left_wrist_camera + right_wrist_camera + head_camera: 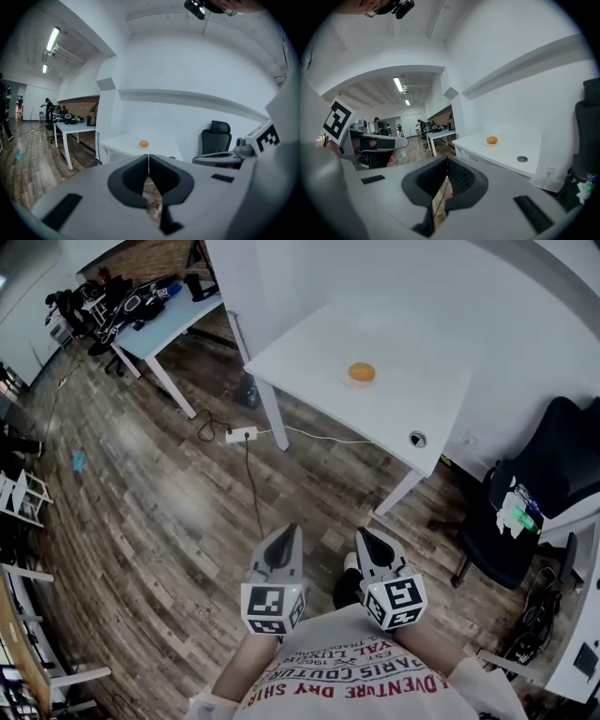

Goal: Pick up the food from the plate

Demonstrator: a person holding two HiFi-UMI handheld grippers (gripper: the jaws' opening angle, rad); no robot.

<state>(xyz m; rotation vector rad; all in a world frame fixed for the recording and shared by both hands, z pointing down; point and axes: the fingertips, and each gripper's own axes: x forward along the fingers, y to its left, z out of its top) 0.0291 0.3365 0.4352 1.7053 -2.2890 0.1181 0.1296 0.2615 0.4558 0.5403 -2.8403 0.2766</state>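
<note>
One piece of food (362, 372), round and orange-brown, sits on a single small pale plate (491, 145) (the only container in sight). The plate stands on a white worktop (309, 348) set against the wall. A round cable grommet (417, 439) is let into the same top, well apart from the plate and towards the near corner.

Wooden floor (141, 484) lies between the person and this worktop. One white power strip (242, 435) lies on it with its cables, near the table leg. One black office chair (539, 493) stands to the right of the worktop. A second worktop (173, 320), carrying dark equipment, stands farther off at the left.

Two hand-held grippers are held low in front of the person's chest, side by side and well short of the food. The left hand-held gripper (292, 531) and the right hand-held gripper (360, 533) each have their jaws closed together on nothing. Both point towards the worktop.
</note>
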